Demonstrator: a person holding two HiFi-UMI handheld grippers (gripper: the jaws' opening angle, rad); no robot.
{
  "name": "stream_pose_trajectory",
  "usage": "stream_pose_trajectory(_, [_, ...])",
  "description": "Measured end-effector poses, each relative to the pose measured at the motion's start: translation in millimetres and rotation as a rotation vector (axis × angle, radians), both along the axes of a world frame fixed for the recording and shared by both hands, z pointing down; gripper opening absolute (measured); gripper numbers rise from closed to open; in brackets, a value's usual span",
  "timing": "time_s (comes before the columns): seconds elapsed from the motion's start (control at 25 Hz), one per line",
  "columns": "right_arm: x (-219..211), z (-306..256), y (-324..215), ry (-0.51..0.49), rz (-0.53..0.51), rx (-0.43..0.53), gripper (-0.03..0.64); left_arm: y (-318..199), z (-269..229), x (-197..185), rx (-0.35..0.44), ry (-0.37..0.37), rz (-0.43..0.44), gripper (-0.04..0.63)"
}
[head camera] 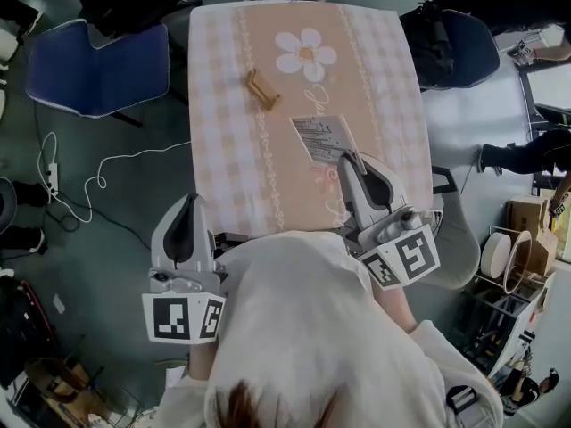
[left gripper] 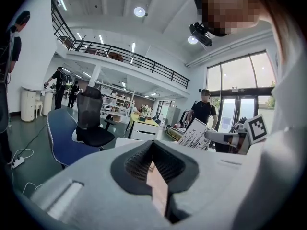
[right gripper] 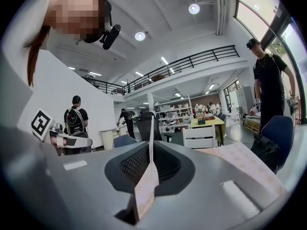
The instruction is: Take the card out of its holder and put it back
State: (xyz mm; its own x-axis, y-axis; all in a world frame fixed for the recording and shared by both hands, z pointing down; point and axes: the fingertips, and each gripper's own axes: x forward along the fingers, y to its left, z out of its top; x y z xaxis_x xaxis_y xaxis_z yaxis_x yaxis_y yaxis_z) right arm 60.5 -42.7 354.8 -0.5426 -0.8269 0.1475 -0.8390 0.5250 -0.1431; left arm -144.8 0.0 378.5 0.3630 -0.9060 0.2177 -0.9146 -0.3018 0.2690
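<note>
Card (head camera: 321, 136) first: its near edge is pinched in my right gripper (head camera: 350, 161), whose jaws are closed flat against it. Looking along them, I see it edge-on (right gripper: 146, 190). Its printed face shows over the middle of the table (head camera: 223, 150); I cannot tell whether it touches the cloth. The wooden holder (head camera: 262, 89) lies empty, well apart, toward the far left beside the flower print (head camera: 306, 54). My left gripper (head camera: 186, 205) is off the table's near left corner, jaws drawn together with nothing between them.
</note>
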Motion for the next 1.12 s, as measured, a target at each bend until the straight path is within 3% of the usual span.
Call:
stream_pose_trajectory(0.24, [-1.8, -14.0, -37.7, 0.024, 0.003, 0.067, 0.014, -2.8, 2.6, -6.7, -0.012, 0.012, -0.021, 0.0])
stream_pose_trajectory(0.56, [-16.2, -3.0, -83.1, 0.021, -0.028, 0.064, 0.014, -5.8, 4.1, -8.0, -0.021, 0.021, -0.026, 0.0])
stream_pose_trajectory(1.12, [-43.7, 61.0, -156.0, 0.051, -0.062, -0.037, 0.014, -14.3, 8.0, -14.6, -0.051, 0.023, -0.057, 0.0])
